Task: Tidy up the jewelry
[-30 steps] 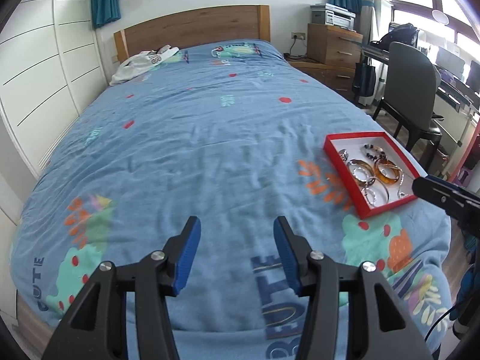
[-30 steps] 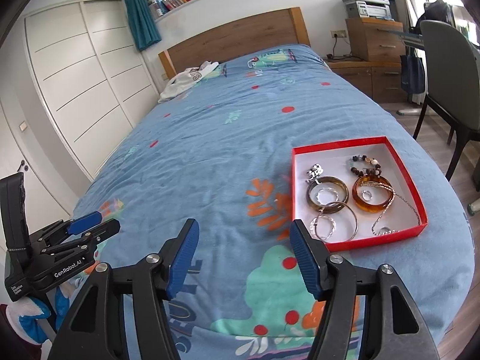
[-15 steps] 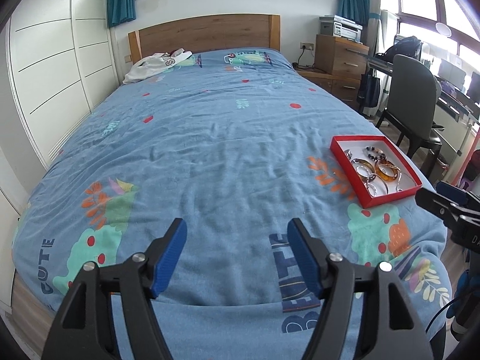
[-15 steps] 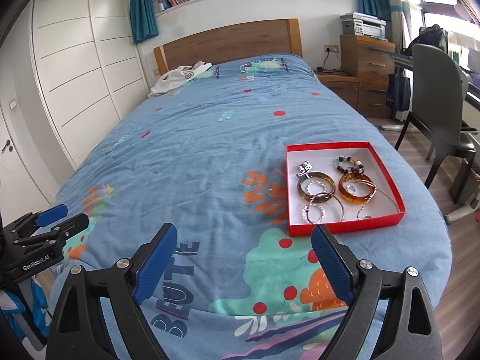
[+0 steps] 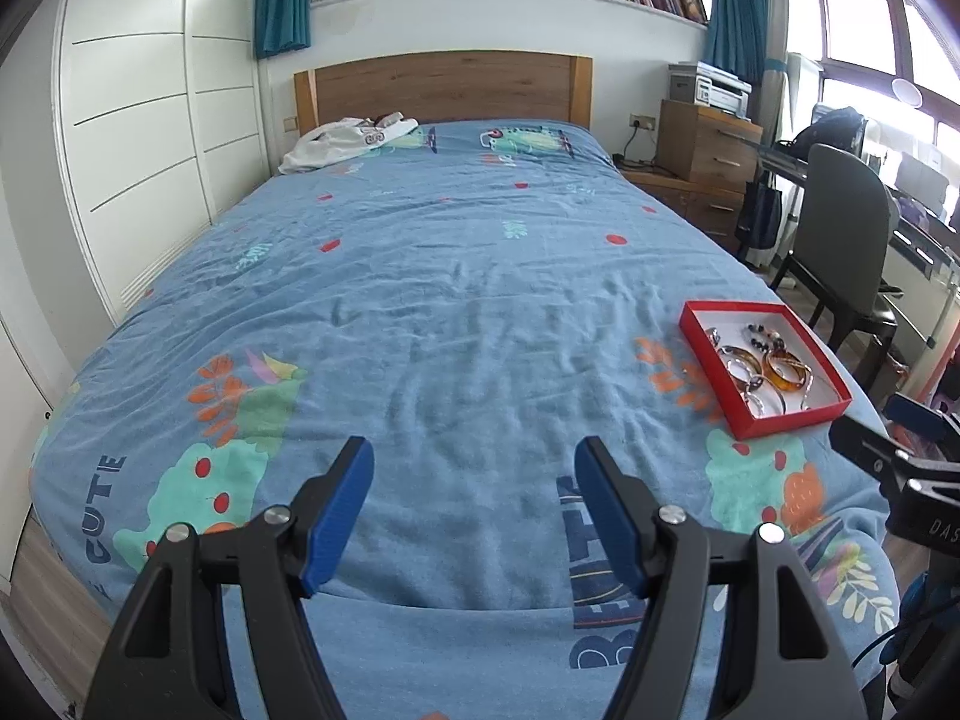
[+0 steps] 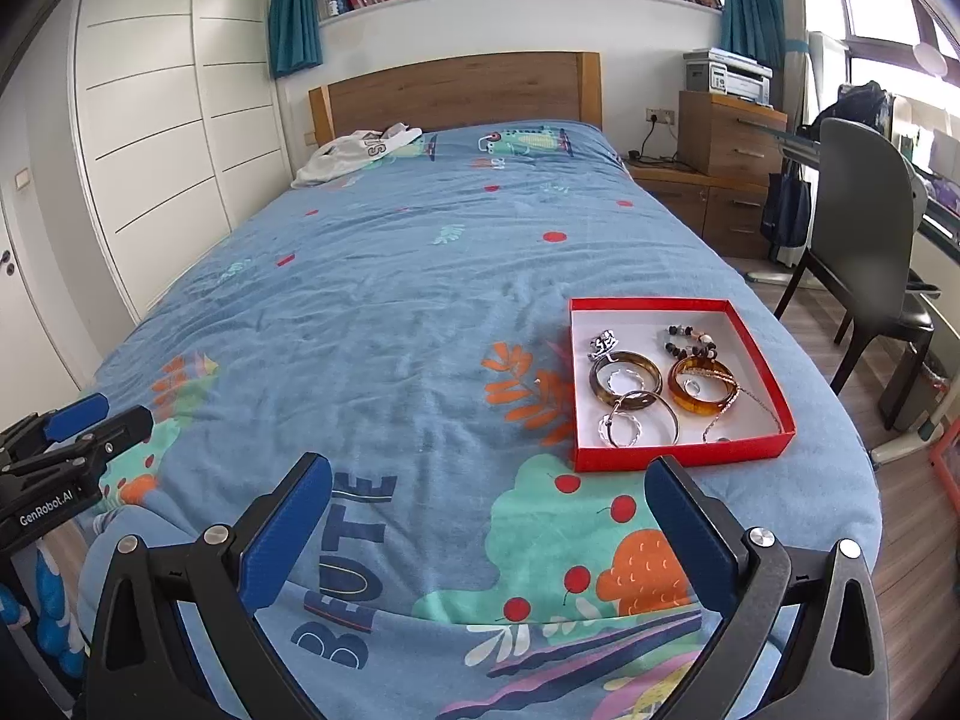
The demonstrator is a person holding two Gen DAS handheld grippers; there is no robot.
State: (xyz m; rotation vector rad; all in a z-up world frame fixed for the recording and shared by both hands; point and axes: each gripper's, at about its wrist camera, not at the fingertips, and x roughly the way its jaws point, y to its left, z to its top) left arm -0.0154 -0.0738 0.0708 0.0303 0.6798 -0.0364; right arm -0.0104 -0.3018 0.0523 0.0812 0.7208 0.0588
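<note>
A red tray with a white floor lies on the blue bedspread near the bed's right foot corner; it also shows in the left wrist view. It holds two amber bangles, silver rings, a bead bracelet and a thin chain. My right gripper is open and empty, just short of the tray's near edge. My left gripper is open and empty over the foot of the bed, left of the tray.
The bed fills the middle, with a white garment by the wooden headboard. White wardrobes stand left. A wooden dresser, a desk and a dark chair stand right.
Both grippers have pulled back and risen, so the bed and tray look farther away. Both jaws have opened wider. The tray and jewelry have not moved.
</note>
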